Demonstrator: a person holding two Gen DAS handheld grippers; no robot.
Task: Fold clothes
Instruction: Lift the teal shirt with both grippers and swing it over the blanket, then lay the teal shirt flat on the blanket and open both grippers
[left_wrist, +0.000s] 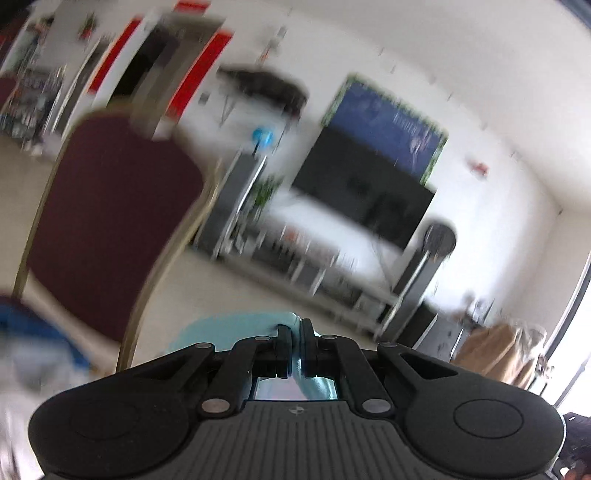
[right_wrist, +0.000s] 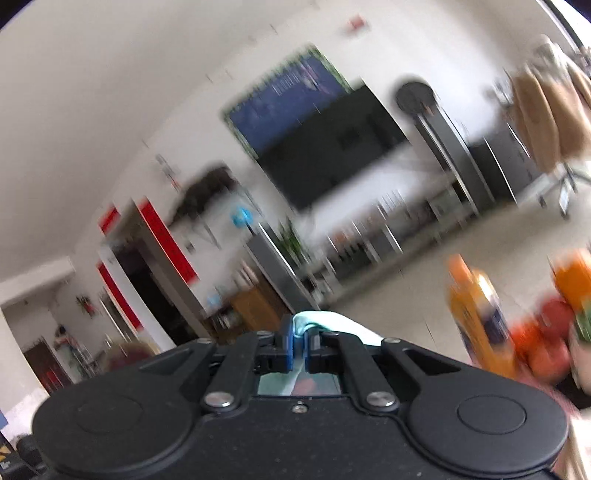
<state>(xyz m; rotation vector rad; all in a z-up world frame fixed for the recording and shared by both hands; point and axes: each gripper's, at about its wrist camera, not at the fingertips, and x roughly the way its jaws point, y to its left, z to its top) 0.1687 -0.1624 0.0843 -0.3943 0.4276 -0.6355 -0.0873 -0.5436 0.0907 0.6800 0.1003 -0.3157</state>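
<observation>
Now we pinch the light-blue cloth (left_wrist: 236, 328) in our left gripper (left_wrist: 295, 328); our right gripper (right_wrist: 300, 326) clamps its other edge; a maroon chair (left_wrist: 110, 221) stands beyond the cloth.

Most of the pale blue garment (left_wrist: 236, 328) hangs hidden below the left gripper (left_wrist: 295, 341) (only a pinched fold shows). Behind it the maroon chair (left_wrist: 110, 221) and television (left_wrist: 365, 192) smear with blur. Orange bottles (right_wrist: 480, 314), right of the right gripper (right_wrist: 300, 341), are too blurred to read.
</observation>
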